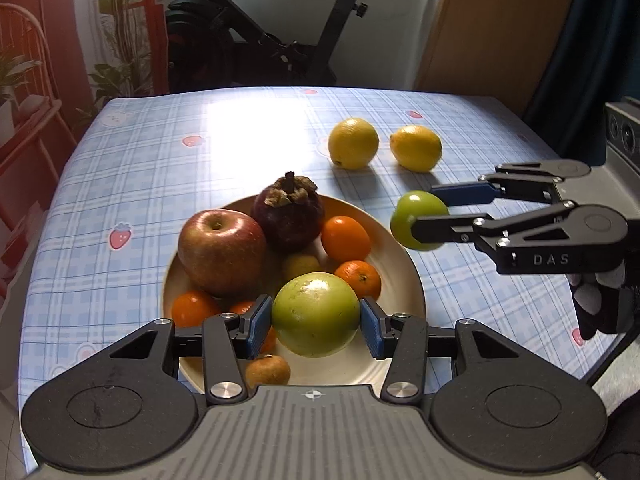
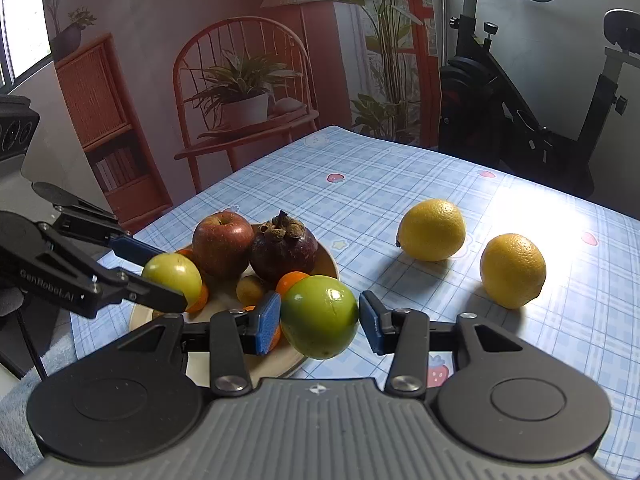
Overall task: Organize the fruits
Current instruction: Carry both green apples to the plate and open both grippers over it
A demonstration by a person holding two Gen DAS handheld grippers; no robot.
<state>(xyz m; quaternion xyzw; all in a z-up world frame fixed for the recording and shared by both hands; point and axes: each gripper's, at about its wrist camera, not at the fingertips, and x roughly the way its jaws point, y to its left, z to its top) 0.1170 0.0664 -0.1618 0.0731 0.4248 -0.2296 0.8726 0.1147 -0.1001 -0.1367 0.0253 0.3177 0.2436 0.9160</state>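
Both grippers carry one green fruit each, left gripper (image 1: 316, 320) fingers clamped on its green fruit (image 1: 316, 314) over the plate (image 1: 404, 264), right gripper (image 2: 319, 322) gripping another (image 2: 319, 316) at the rim, probably to drop in

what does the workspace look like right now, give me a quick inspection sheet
surface: table under a blue plaid cloth.
job's things: plate holds a red apple, a mangosteen, small oranges and brownish fruits; two lemons on the cloth beyond.
clutter: nothing seen.
grippers: left gripper shut on a green fruit; right gripper shut on a second green fruit.
cables: nothing seen.
surroundings: exercise bike, chair with potted plant, shelf.
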